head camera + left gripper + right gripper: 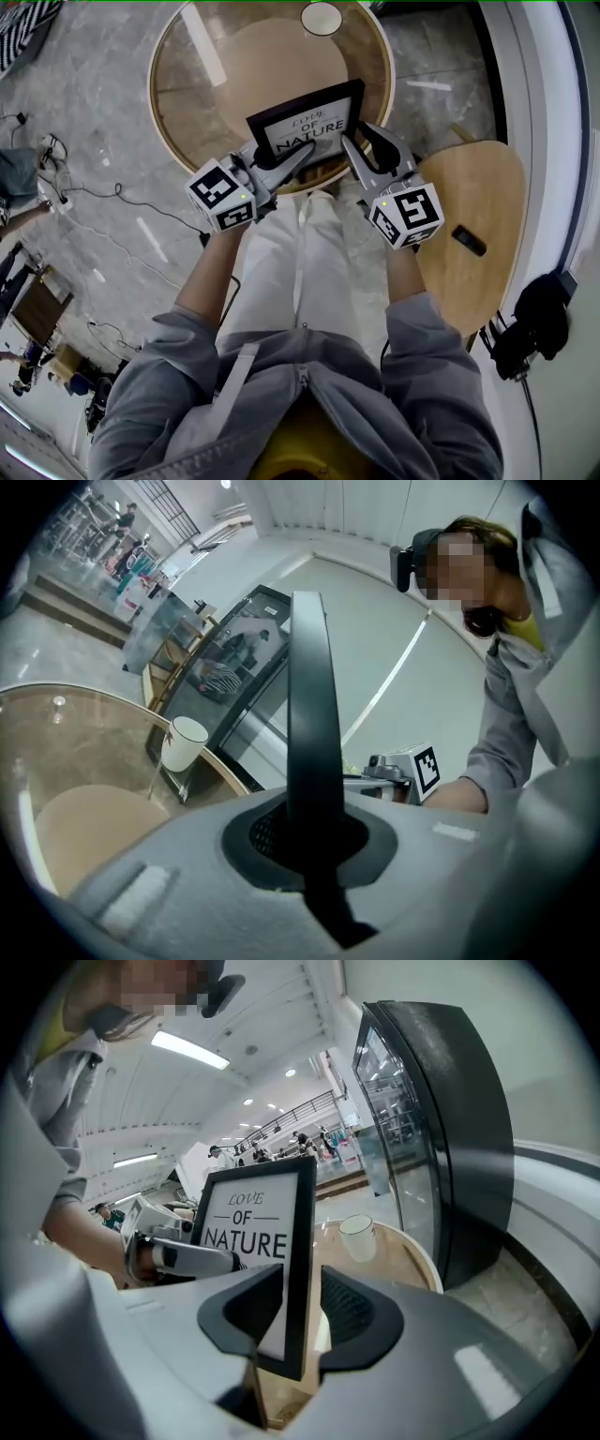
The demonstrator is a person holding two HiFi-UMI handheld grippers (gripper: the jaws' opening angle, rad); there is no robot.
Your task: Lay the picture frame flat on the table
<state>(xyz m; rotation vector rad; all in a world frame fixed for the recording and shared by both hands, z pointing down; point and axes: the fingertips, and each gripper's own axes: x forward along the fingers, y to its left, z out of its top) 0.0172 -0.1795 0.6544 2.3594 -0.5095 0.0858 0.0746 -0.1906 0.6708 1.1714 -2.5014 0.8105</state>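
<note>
A black picture frame (309,127) with a white "LOVE OF NATURE" print stands upright near the front rim of the round glass table (169,122). My left gripper (302,153) is shut on the frame's lower left edge; in the left gripper view the black frame edge (309,696) rises straight out of the closed jaws. My right gripper (361,139) is at the frame's right edge. The right gripper view shows the frame (258,1232) between the open jaws, with a gap on the right side.
A white cup (322,18) sits at the table's far rim. To my right is a wooden side table (478,225) with a small black object (469,240). Cables (94,197) run over the floor at left. A dark glass cabinet (441,1129) stands beyond the table.
</note>
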